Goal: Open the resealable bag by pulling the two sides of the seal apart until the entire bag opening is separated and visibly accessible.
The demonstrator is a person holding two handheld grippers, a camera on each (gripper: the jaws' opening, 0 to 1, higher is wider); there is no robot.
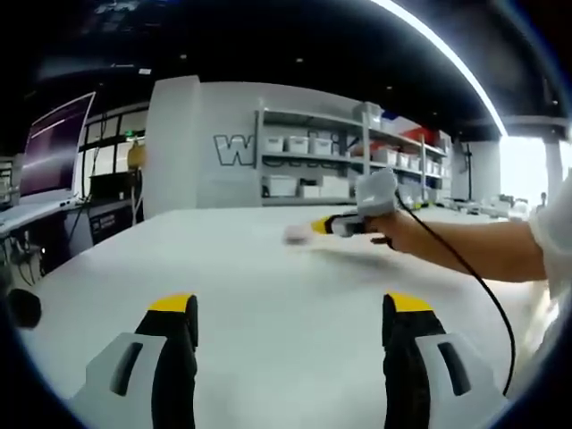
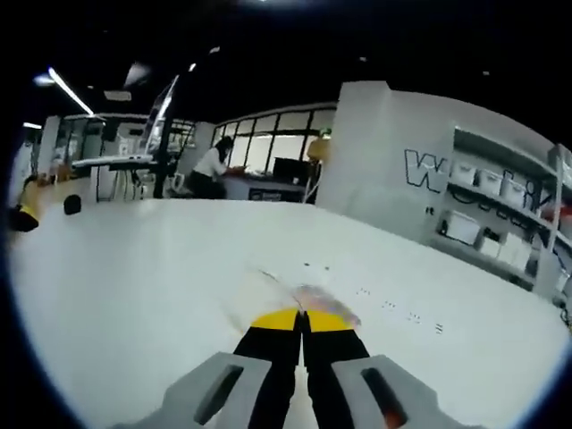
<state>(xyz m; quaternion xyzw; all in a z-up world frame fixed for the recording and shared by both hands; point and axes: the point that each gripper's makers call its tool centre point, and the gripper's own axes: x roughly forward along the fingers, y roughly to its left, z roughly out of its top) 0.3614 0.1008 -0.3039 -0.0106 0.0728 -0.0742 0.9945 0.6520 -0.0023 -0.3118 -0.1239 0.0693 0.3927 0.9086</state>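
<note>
We pinch one edge of the clear resealable plastic bag (image 2: 290, 304) on the white table (image 2: 134, 277) with the right gripper (image 2: 302, 320), its jaws pressed together; the left gripper (image 1: 290, 308), spread and empty, must next seize the opposite lip at 12 o'clock.

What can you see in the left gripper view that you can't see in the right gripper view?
Left gripper view: the left tool with its jaws wide apart over the white table, plus a person's hand holding the right tool farther across the table. Right gripper view: the right tool up close, jaws together at the edge of the clear bag, and a person at a far desk. Both: the table, the shelves with white boxes and the wall lettering.
</note>
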